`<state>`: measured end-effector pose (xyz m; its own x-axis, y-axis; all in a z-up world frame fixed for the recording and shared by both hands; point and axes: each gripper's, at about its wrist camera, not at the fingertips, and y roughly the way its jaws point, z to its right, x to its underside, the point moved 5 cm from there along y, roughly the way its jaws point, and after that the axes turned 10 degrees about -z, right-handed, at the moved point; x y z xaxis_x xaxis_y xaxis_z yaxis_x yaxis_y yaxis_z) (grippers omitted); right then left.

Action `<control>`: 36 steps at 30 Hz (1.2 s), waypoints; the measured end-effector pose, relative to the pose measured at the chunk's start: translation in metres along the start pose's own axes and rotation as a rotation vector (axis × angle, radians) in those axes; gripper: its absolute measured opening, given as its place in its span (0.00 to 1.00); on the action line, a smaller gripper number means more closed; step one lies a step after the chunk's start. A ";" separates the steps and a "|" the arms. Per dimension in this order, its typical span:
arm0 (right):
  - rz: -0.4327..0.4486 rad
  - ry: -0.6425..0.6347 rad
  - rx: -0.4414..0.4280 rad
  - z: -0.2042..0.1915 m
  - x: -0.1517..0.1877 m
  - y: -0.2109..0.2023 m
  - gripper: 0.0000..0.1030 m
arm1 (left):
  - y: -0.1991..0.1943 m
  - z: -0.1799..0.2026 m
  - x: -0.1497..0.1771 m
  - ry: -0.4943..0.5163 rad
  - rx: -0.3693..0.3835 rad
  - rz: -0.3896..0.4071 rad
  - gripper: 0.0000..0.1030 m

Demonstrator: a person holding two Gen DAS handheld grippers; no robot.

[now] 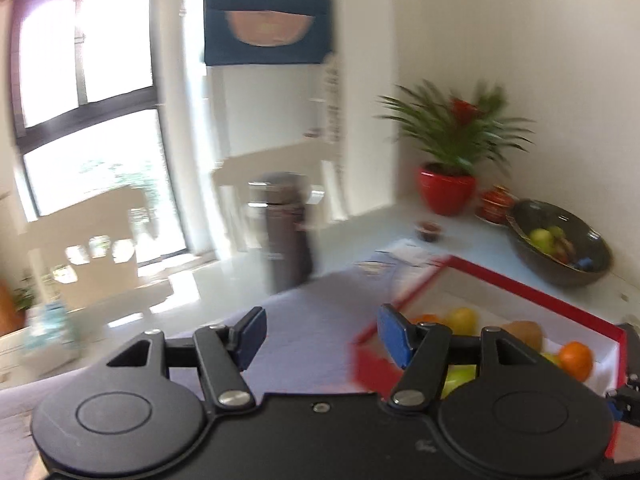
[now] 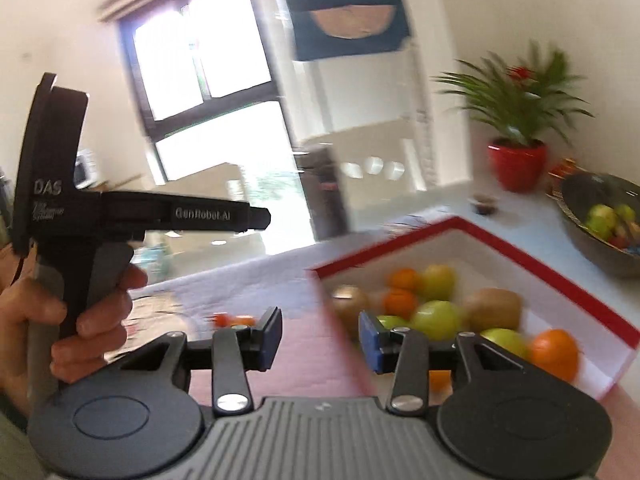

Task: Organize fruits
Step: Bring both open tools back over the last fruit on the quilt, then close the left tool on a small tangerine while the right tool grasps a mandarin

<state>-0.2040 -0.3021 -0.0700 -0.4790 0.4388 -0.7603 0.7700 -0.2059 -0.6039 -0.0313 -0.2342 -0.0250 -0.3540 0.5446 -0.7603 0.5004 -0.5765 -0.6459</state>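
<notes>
- Nearest my lenses, both grippers are empty: the left gripper [image 1: 322,338] has its blue pads spread wide with only table behind the gap, and the right gripper [image 2: 318,340] stands partly open, nothing between its pads.
- Fruits, the things I must organize, lie loose in the shallow white tray with a red rim [image 2: 544,256] on the table [image 1: 304,320]: green apples [image 2: 436,318], orange tangerines [image 2: 556,354] and brown kiwis [image 2: 494,308], jumbled together and touching.
- A dark round bowl [image 1: 560,270] further right near the wall already holds some fruit; I judge it the likely destination, though I cannot be sure.
- To do the next pick well, I would choose a fruit on the edge of the pile, such as the tangerine in the near right corner, come down from above, centre the pads across its widest part and close gently so neighbours do not roll.
- Both grippers point forward and somewhat down, held above the tray's near-left corner.
- In the right wrist view a hand [image 2: 80,320] wraps the pistol grip of the left gripper, held upright.
- Both views are smeared, so finer detail escapes me.
</notes>
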 end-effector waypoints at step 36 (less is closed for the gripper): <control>-0.171 -0.028 0.006 -0.073 0.006 0.222 0.52 | 0.147 -0.111 0.087 -0.292 0.236 -0.276 0.53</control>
<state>-0.0052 -0.2811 -0.1916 -0.6145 0.4433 -0.6525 0.6735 -0.1359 -0.7266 0.0994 -0.2041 -0.1788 -0.6733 0.5222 -0.5234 0.1747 -0.5755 -0.7989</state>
